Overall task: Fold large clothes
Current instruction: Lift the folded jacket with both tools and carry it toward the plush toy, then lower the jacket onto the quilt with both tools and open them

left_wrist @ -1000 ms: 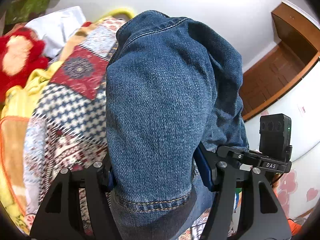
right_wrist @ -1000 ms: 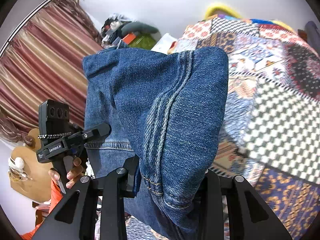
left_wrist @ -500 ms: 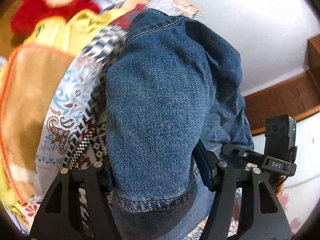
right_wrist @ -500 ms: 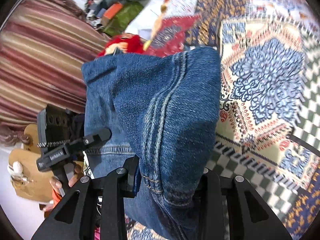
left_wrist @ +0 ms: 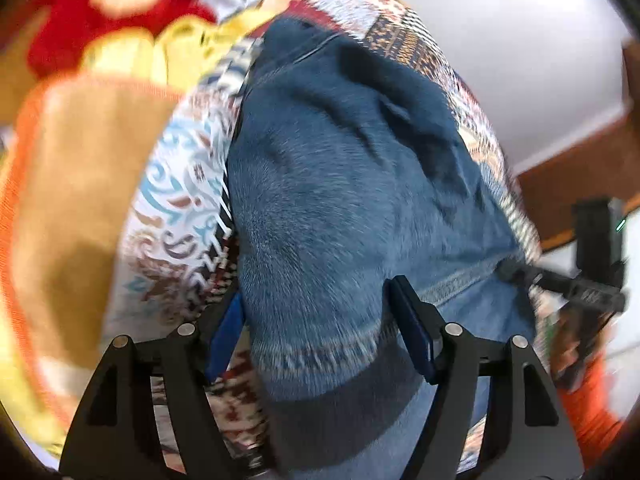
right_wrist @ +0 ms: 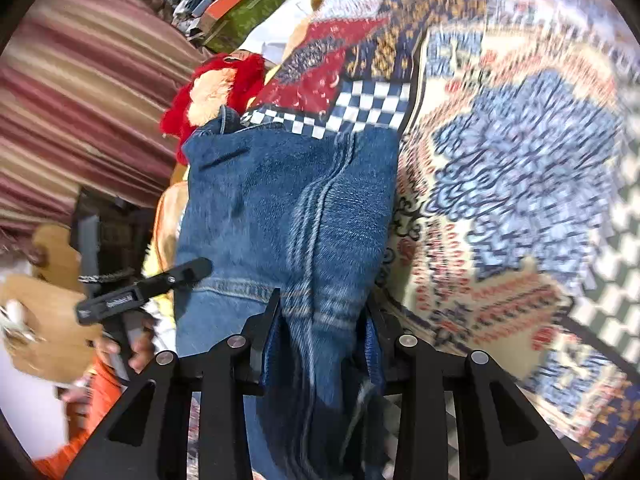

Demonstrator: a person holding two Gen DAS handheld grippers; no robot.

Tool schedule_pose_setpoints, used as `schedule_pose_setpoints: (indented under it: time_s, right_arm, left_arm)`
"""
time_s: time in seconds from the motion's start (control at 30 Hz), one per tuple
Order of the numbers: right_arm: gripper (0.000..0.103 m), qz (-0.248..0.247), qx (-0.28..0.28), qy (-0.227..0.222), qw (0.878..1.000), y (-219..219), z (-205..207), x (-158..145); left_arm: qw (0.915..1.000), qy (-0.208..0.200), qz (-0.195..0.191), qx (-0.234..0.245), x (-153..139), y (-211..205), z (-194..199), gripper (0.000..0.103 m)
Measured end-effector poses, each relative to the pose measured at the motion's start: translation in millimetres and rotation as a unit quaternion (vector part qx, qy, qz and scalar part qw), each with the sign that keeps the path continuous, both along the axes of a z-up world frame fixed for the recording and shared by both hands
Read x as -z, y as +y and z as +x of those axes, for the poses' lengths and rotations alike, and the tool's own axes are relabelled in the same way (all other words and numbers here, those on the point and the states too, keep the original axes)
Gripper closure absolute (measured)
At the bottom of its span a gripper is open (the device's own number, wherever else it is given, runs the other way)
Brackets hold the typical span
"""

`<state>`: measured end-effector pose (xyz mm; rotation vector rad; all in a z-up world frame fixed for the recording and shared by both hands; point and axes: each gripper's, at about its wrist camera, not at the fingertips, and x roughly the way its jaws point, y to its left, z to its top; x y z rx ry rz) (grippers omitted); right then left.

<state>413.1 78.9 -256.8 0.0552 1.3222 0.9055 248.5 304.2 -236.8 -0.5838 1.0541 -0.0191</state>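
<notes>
Blue jeans point(left_wrist: 340, 208), folded into a thick bundle, lie down on the patterned bedspread point(left_wrist: 180, 200). My left gripper point(left_wrist: 316, 292) straddles the hem end and its jaws are opening; the left pad point(left_wrist: 224, 336) stands just off the denim, with bedspread showing in the gap. In the right wrist view the jeans point(right_wrist: 280, 208) show a triple-stitched seam. My right gripper point(right_wrist: 322, 300) is shut on that seamed end, the cloth bunched between its pads. The bedspread point(right_wrist: 520, 160) fills the right side of this view.
A red plush toy point(left_wrist: 100, 12) point(right_wrist: 208, 92) and an orange-edged tan blanket point(left_wrist: 72, 180) lie beyond the jeans. A striped curtain point(right_wrist: 80, 100) hangs at left. A hand point(right_wrist: 132, 352) in an orange sleeve point(right_wrist: 92, 400) is at lower left. Wooden furniture point(left_wrist: 568, 188) stands at right.
Both grippers have sunk toward the bed with the jeans, which now rest on the bedspread. The left jaws have widened and the left pad has come off the denim.
</notes>
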Motion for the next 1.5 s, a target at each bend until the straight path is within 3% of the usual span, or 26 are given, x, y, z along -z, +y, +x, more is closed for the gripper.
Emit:
schedule_pose_setpoints:
  time_s: [0.07,0.2,0.3,0.37,0.53,0.67,0.87,1.07,1.2,1.4,1.5]
  right_arm:
    - [0.072,-0.024,-0.012,-0.048,0.998,-1.6,-9.7,-16.0]
    - [0.071,-0.049,-0.009,-0.162,0.985,-8.2,-25.6,-50.2]
    - [0.07,-0.041,-0.003,-0.189,0.981,-5.5,-24.9,-63.1]
    - [0.07,-0.036,-0.01,-0.193,0.98,4.3,-22.7,-64.3]
    - [0.07,-0.039,-0.047,-0.209,0.976,49.8,-20.9,-51.2]
    - [0.07,-0.062,-0.072,-0.218,0.971,71.9,-18.3,-29.8]
    - [0.07,-0.06,-0.057,-0.197,0.977,69.1,-3.6,-9.0]
    - [0.07,-0.069,-0.057,-0.211,0.973,62.1,-16.7,-23.6]
    - [0.07,-0.085,-0.064,-0.234,0.966,53.7,-35.6,-25.9]
    - [0.07,-0.119,-0.064,-0.261,0.956,28.7,-67.1,-26.5]
    - [0.07,-0.124,-0.068,-0.244,0.959,12.9,-82.6,-27.8]
  left_arm:
    - [0.9971,-0.004,0.074,0.018,-16.7,-10.3,-4.3,0.033]
    - [0.9849,-0.012,0.171,0.026,-33.7,-20.7,0.6,0.033]
    - [0.9756,-0.023,0.217,0.025,-39.9,-19.3,21.9,0.033]
    - [0.9728,-0.029,0.228,0.029,-38.6,-17.4,27.5,0.033]
    - [0.9699,-0.02,0.24,0.035,-27.5,-15.4,71.5,0.033]
    - [0.9733,-0.015,0.228,0.021,-18.1,-10.0,106.4,0.033]
    - [0.9726,-0.009,0.232,0.008,-13.1,-12.3,115.3,0.033]
    - [0.9731,-0.022,0.228,0.027,-24.2,-31.5,78.9,0.033]
    - [0.9745,-0.009,0.222,0.033,-21.1,-41.4,42.5,0.033]
    - [0.9794,0.006,0.202,0.005,-12.8,-44.5,-21.5,0.028]
    - [0.9838,0.009,0.179,-0.006,-15.3,-45.6,-44.9,0.026]
